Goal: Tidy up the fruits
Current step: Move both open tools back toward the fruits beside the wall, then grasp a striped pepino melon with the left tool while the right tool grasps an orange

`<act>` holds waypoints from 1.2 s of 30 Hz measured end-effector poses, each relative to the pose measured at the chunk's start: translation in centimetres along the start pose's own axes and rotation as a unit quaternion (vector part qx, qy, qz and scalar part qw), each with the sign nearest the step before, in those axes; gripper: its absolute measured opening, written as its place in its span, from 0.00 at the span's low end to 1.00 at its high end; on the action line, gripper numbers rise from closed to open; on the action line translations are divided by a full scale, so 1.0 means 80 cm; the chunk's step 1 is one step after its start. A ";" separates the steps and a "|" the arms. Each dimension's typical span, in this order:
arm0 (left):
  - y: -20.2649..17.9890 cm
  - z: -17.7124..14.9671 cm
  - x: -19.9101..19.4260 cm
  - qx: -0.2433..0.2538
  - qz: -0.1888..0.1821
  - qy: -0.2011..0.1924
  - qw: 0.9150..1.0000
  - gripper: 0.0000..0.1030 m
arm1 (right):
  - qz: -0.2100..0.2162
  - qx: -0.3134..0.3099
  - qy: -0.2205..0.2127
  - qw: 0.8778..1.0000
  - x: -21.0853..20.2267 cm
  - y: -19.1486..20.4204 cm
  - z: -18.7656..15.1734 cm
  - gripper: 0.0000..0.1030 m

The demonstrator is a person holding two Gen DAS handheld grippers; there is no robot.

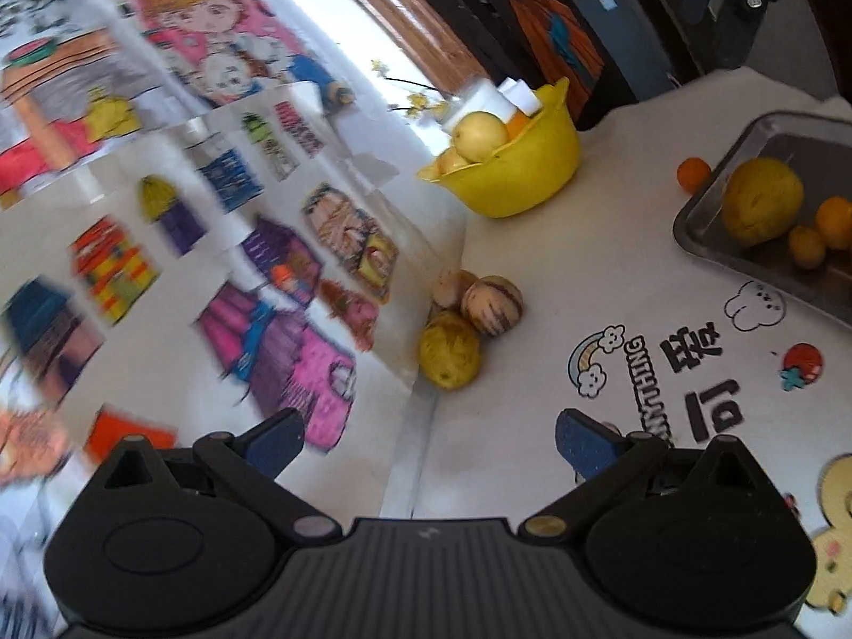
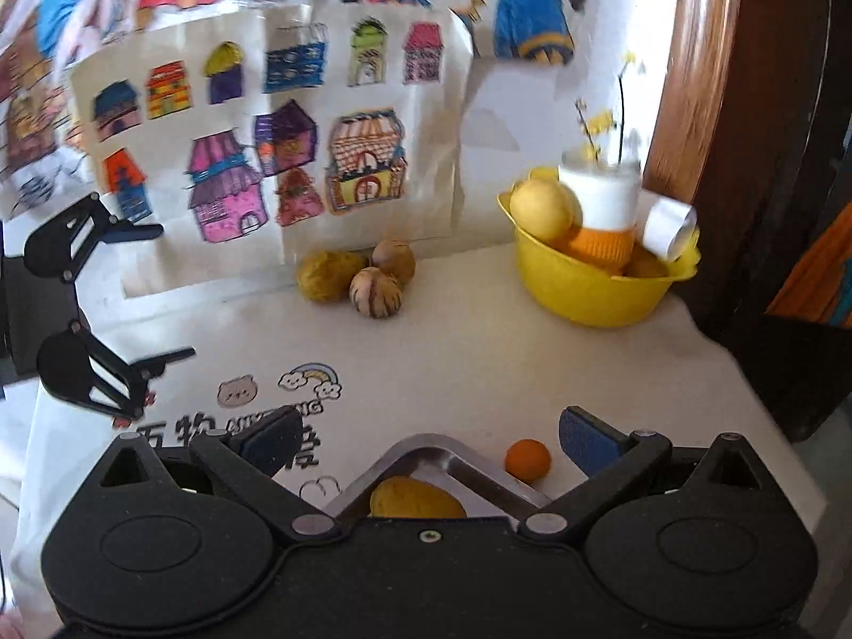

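Observation:
Three fruits lie together by the wall: a yellow-green one (image 1: 449, 355) (image 2: 324, 275), a striped one (image 1: 491, 303) (image 2: 375, 293) and a brownish one (image 2: 394, 261). A yellow bowl (image 1: 524, 173) (image 2: 591, 287) holds a pale pear-like fruit (image 1: 479, 136) (image 2: 540, 207) and oranges. A metal tray (image 1: 708, 234) (image 2: 468, 471) holds a large yellow fruit (image 1: 762, 206) (image 2: 415, 500) and small oranges (image 1: 833, 221). One small orange (image 1: 693, 174) (image 2: 527, 459) lies beside the tray. My left gripper (image 1: 428, 439) is open and empty, short of the three fruits. My right gripper (image 2: 428, 439) is open and empty above the tray corner.
Children's drawings (image 1: 229, 202) (image 2: 266, 133) cover the wall behind the table. A white cup with yellow flowers (image 2: 601, 197) stands in or behind the bowl. The printed white tablecloth (image 1: 612, 277) ends at the right, with dark furniture (image 2: 788, 319) beyond. The left gripper (image 2: 93, 319) shows at the right view's left edge.

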State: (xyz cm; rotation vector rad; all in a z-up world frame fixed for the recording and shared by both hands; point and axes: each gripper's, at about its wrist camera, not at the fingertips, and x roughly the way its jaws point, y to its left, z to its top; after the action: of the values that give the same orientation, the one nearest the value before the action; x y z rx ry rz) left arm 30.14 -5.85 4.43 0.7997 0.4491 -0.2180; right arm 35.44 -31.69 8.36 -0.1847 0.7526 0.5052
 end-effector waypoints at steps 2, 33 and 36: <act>-0.008 0.007 0.017 0.017 -0.001 0.002 1.000 1.00 | 0.010 0.007 0.000 1.000 0.018 -0.007 0.001 0.99; -0.023 0.100 0.186 -0.046 -0.101 0.034 0.993 0.87 | 0.042 0.231 0.085 0.968 0.119 -0.120 -0.044 0.65; -0.021 0.102 0.196 -0.060 -0.109 0.045 0.991 0.84 | 0.042 0.230 0.080 0.969 0.123 -0.117 -0.040 0.64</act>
State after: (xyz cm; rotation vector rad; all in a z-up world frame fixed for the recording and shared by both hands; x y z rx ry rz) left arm 45.90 -13.26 1.01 0.6433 0.6306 -0.3540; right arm 44.23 -37.19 -0.91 0.2433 1.0186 0.3850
